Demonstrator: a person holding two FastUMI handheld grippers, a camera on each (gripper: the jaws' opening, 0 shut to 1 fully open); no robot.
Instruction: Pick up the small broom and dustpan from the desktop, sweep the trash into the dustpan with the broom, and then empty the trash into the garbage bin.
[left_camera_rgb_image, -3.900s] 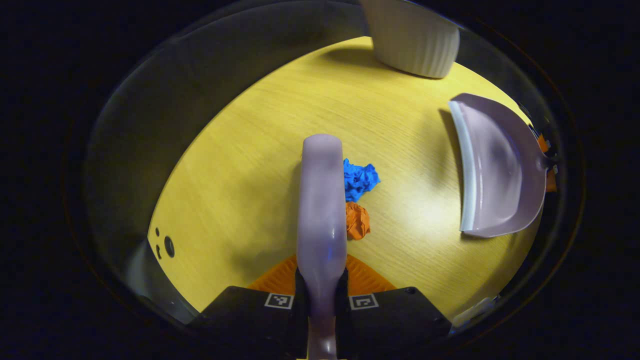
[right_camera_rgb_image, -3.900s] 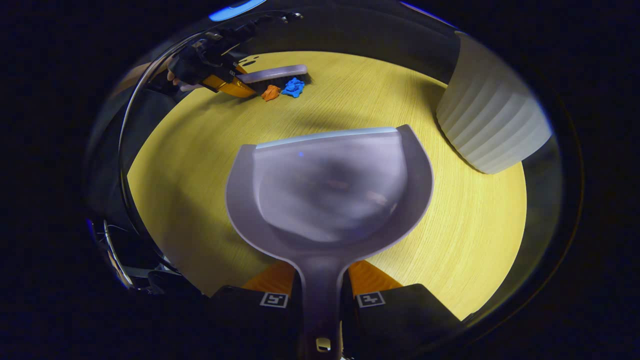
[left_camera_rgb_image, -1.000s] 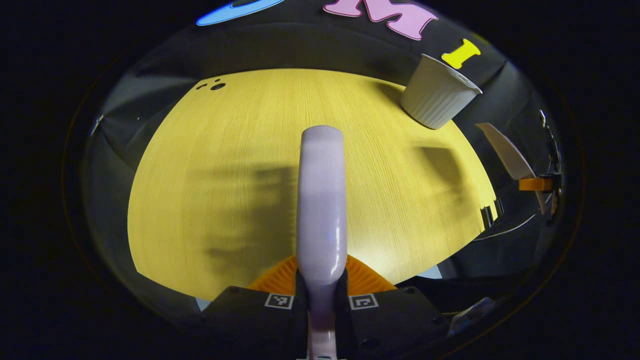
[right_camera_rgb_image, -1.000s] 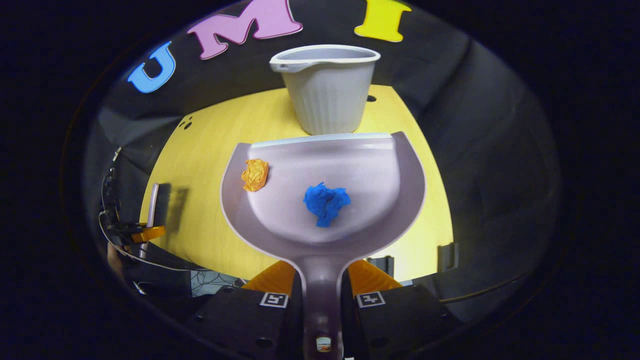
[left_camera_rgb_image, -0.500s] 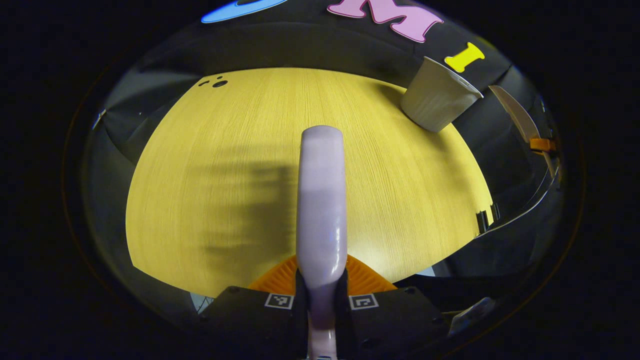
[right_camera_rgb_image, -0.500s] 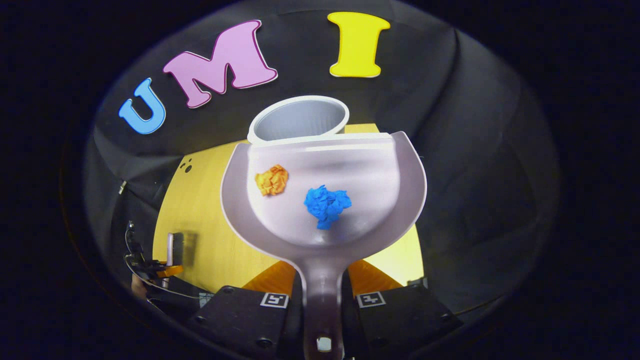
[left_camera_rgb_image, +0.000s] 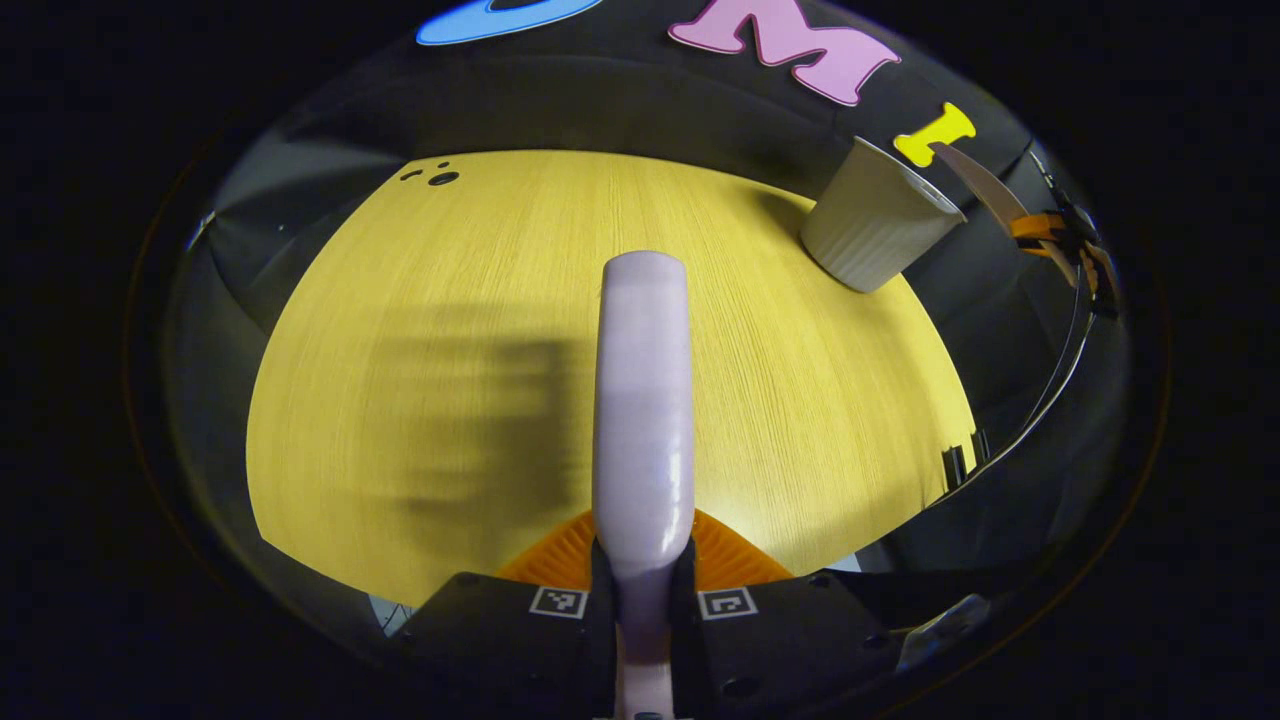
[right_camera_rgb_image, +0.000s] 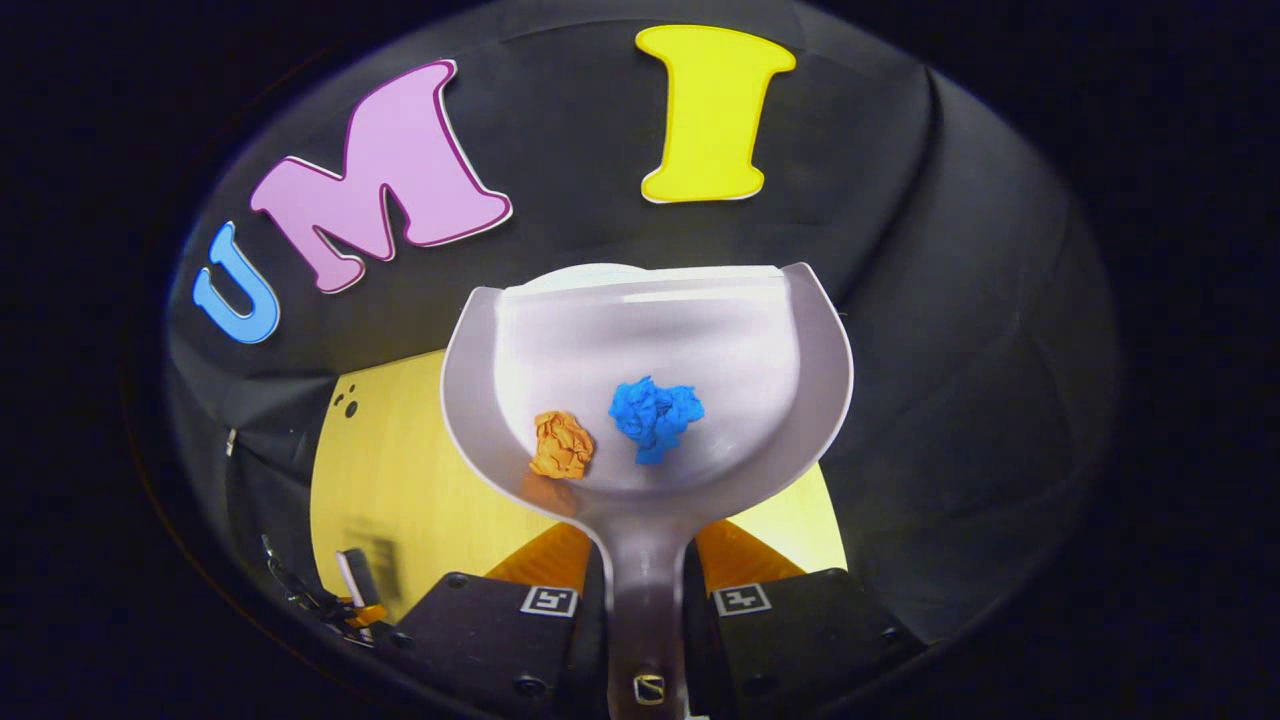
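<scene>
My left gripper (left_camera_rgb_image: 643, 562) is shut on the handle of the lilac broom (left_camera_rgb_image: 642, 400), which hangs over the yellow table (left_camera_rgb_image: 450, 330). In the right gripper view, my right gripper (right_camera_rgb_image: 646, 562) is shut on the handle of the lilac dustpan (right_camera_rgb_image: 760, 330), held high and tilted back. An orange paper ball (right_camera_rgb_image: 562, 445) and a blue paper ball (right_camera_rgb_image: 655, 415) lie deep in the pan near the handle. The white ribbed bin (left_camera_rgb_image: 872, 230) stands at the table's far right; the dustpan (left_camera_rgb_image: 985, 192) hovers just beside and above it. The bin's rim (right_camera_rgb_image: 590, 273) peeks over the pan's front lip.
The table (right_camera_rgb_image: 370, 460) lies far below the pan, with small dark holes (left_camera_rgb_image: 437, 177) at its far left corner. The broom (right_camera_rgb_image: 352, 578) and the left gripper (right_camera_rgb_image: 365, 610) appear small at the lower left. Black cloth walls the booth behind the bin.
The dustpan rose and tilted back, so the orange ball rolled down toward the handle. The bin is now almost hidden behind the pan's lip. The broom has barely moved.
</scene>
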